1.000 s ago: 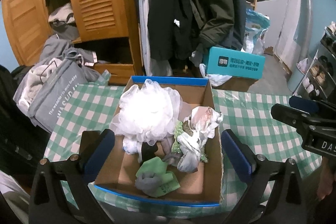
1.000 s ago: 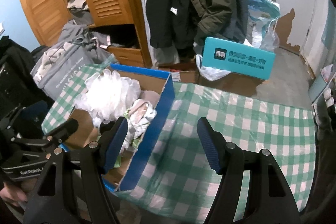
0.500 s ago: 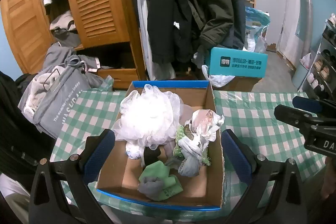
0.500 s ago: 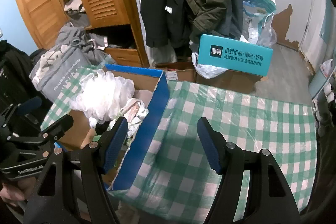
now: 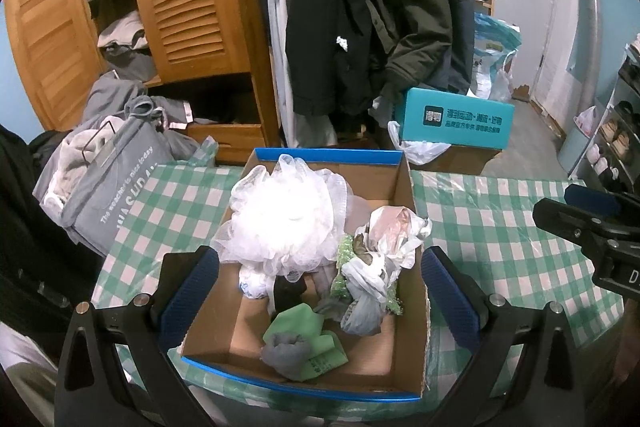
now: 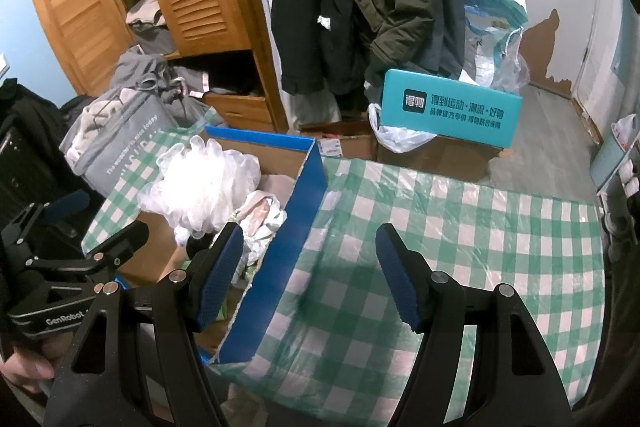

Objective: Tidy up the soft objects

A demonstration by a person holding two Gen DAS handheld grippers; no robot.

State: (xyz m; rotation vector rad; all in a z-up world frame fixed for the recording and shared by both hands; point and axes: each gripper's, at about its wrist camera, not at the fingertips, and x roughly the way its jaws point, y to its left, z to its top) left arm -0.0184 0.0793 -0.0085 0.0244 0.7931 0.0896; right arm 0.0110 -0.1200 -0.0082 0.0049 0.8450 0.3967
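On checked tablecloth (image 5: pixel 500 239), cardboard box (image 5: pixel 404 195) lengthwise away, white mesh pouf (image 5: pixel 288 219) at far end.

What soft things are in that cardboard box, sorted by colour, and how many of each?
White: 3, a mesh puff, a crumpled bag, a small bundle
Green: 2, a cloth, a sparkly piece
Grey: 1, a sock ball
Black: 1, a lump
Total: 7

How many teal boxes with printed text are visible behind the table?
1. The teal box sits on a brown carton beyond the table's far edge, right of the hanging coats. Others may be hidden.
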